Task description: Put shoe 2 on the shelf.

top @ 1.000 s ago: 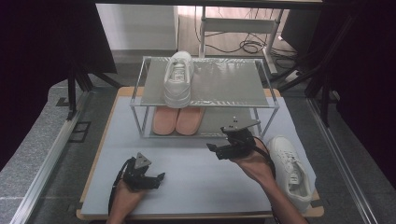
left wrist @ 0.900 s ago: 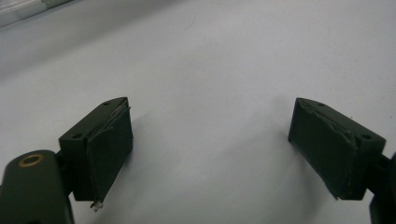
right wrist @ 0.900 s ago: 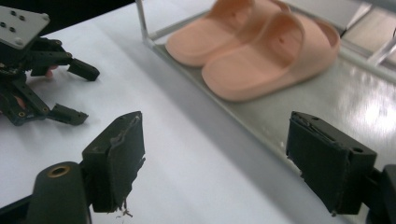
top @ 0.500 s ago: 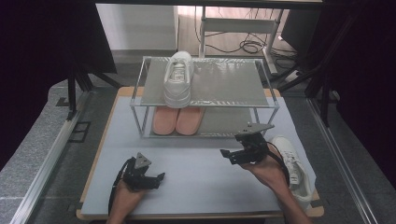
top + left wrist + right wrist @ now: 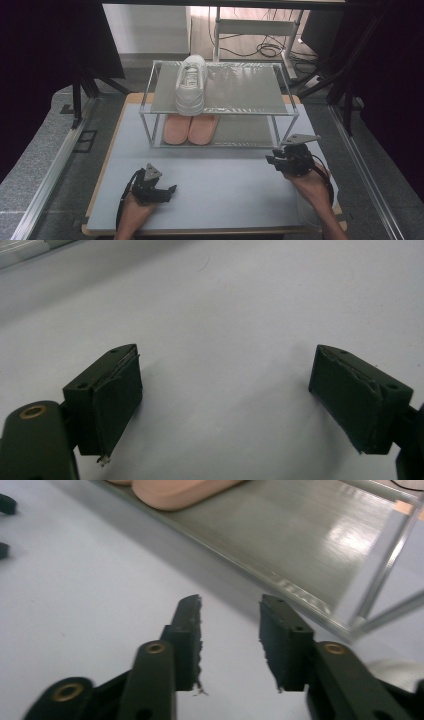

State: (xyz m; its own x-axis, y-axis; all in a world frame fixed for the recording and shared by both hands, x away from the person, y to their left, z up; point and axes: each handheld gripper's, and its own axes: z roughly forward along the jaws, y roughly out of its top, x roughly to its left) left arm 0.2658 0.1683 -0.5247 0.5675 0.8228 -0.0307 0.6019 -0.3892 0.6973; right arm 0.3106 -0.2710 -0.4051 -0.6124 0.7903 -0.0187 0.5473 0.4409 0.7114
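The right gripper (image 5: 230,630) is seen with jaws parted over the pale table (image 5: 75,580). A metal shelf (image 5: 320,540) and pink slippers (image 5: 170,492) are seen beyond.

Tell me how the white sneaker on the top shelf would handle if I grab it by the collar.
The white sneaker probably weighs little for its size. Its padded collar would likely squash, so the grip may feel soft. It lies flat on its sole on the rack, so it should slide rather than tip.

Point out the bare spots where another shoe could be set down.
The white mat is bare between the left gripper and right gripper, in front of the rack. The top shelf is free right of the white sneaker; the lower shelf, right of the pink slippers.
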